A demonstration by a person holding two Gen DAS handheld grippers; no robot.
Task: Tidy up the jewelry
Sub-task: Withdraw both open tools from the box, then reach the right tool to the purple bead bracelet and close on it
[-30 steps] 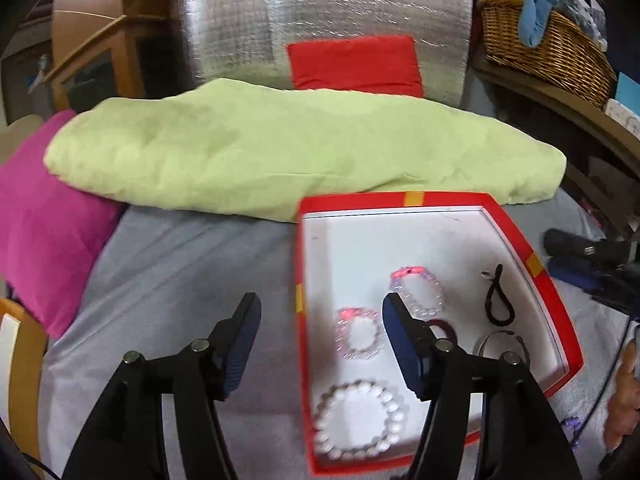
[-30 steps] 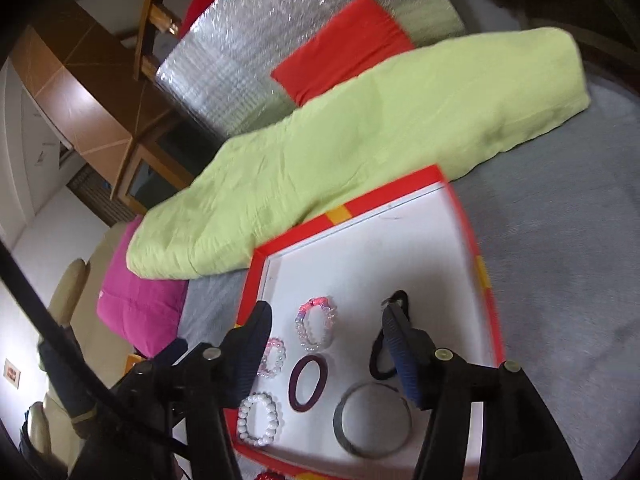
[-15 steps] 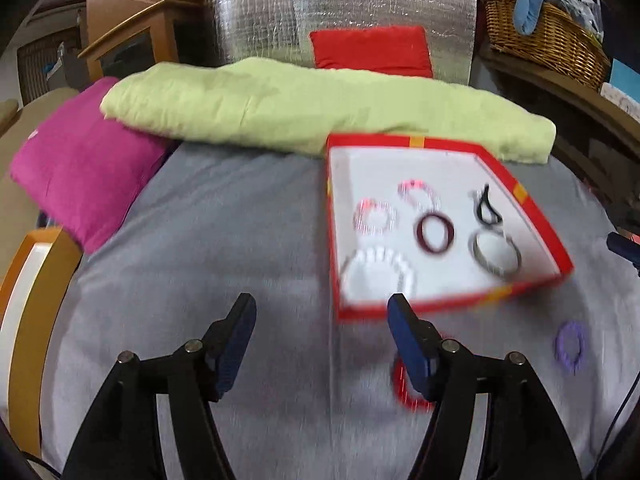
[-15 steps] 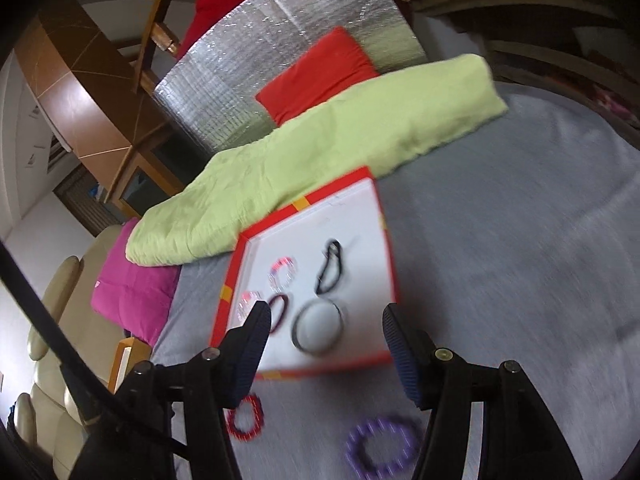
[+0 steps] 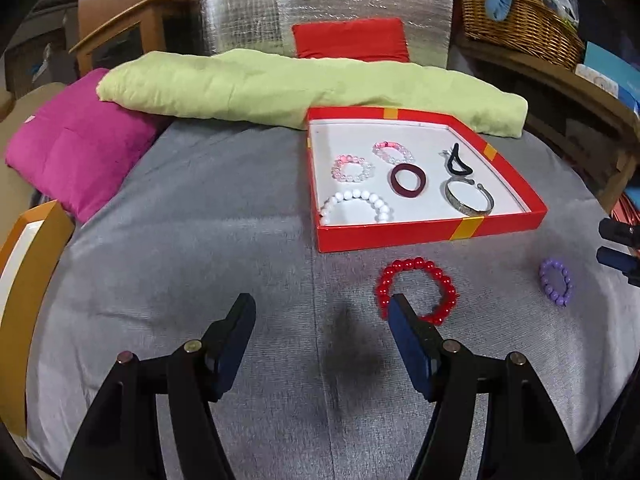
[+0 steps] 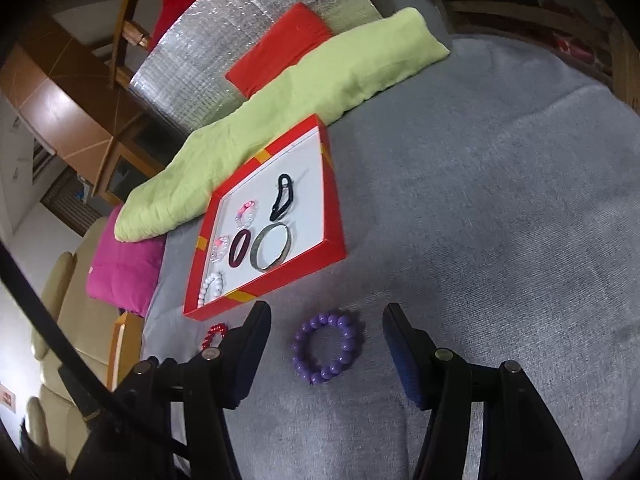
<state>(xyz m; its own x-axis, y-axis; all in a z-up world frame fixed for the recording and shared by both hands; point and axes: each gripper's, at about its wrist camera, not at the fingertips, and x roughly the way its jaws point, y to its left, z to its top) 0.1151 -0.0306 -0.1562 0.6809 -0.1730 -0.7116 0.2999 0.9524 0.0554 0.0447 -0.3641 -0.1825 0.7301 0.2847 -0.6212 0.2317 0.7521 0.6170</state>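
A grey cloth (image 5: 200, 208) covers the table, with the red box (image 5: 424, 230) as its landmark. Inside the box lie six pieces — beaded bracelets, a bangle, a dark ring, a black tie. Two remain outside, just in front: the red bracelet (image 5: 418, 292) and the purple bracelet (image 6: 326, 347). The left gripper (image 5: 320, 344) and right gripper (image 6: 324, 354) both gape wide, holding nothing — the right one framing the purple bracelet. No readable writing anywhere.

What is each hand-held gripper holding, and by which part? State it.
Nothing. The left hand-held gripper is open beside the red bead bracelet; the right hand-held gripper is open around the purple bead bracelet, apparently not touching it.
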